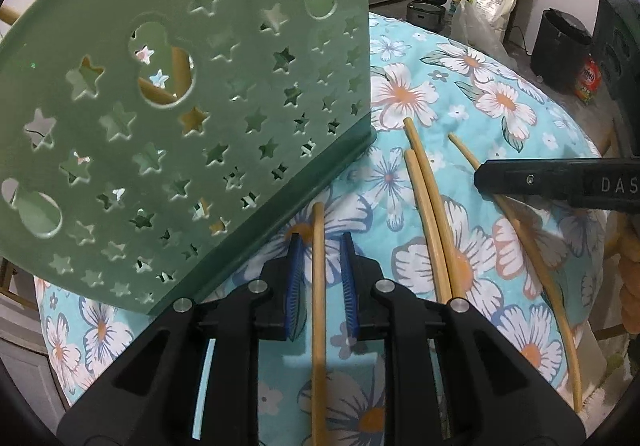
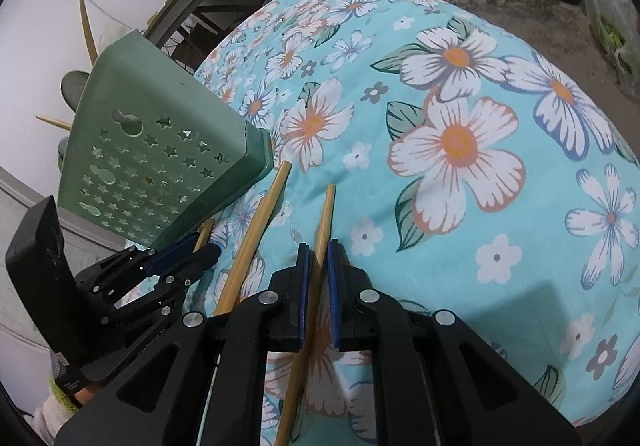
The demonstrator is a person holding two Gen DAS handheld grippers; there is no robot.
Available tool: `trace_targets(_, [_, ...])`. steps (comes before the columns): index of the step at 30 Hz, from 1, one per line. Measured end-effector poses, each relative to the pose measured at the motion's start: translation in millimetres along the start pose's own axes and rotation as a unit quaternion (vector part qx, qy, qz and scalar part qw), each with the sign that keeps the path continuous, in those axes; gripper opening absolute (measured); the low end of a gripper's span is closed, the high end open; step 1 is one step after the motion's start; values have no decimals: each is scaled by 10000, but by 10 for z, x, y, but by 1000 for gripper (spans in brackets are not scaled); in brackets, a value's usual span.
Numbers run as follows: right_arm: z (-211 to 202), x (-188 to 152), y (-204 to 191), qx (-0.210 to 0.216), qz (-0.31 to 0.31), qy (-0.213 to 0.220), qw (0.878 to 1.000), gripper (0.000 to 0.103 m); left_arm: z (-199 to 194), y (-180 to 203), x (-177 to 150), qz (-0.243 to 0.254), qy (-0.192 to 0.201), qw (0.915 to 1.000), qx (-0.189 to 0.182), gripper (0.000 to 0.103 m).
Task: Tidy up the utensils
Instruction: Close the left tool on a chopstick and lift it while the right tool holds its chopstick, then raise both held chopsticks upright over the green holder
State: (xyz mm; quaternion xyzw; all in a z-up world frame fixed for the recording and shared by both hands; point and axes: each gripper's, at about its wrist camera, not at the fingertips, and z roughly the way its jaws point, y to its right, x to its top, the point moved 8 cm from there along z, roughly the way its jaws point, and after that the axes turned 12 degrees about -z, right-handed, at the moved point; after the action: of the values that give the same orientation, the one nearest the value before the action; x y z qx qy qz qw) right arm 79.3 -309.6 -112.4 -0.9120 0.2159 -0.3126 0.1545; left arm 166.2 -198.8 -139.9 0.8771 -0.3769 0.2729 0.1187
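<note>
The right gripper point(image 2: 318, 254) clamps one chopstick point(image 2: 325, 213). The left gripper point(image 1: 322, 246) straddles another chopstick point(image 1: 318, 266), pads clear of it, jaws apart. The green holder point(image 1: 192, 85) sits just left of the left gripper.

Four chopsticks point(image 1: 430, 205) lie loose: one between the left fingers, three to their right. One green holder point(image 1: 180, 85) stands left of them.

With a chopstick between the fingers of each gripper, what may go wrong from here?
1. The left gripper has gaps beside its chopstick, so lifting now may leave it behind.
2. The right gripper pinches its chopstick near one end; it may pivot or slip.
3. The green holder stands close; a chopstick could knock it.
</note>
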Motion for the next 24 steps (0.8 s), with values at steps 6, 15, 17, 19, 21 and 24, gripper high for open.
trace_targets(6, [-19, 31, -19, 58, 28, 80, 9999, 8, -56, 111, 20, 48, 148, 9999, 39, 5])
trace_targets(15, [-295, 228, -83, 403, 61, 459, 9981, 6, -556, -29, 171, -348, 557, 9974, -310, 5])
trace_targets(17, [-378, 287, -139, 514, 24, 575, 9970, 6, -709, -67, 231, -504, 660, 9955, -460, 5])
trace_targets(19, [-466, 358, -190, 563, -50, 701, 9959, 6, -899, -112, 300, -600, 809, 9932, -583, 5])
trace_targets(21, [-579, 428, -245, 575, -135, 851, 9946, 6, -1058, -182, 363, -626, 977, 9915, -596, 5])
trace_targets(24, [-755, 524, -339, 593, -288, 1081, 9920, 6, -1301, -278, 475, -750, 1198, 9877, -671, 5])
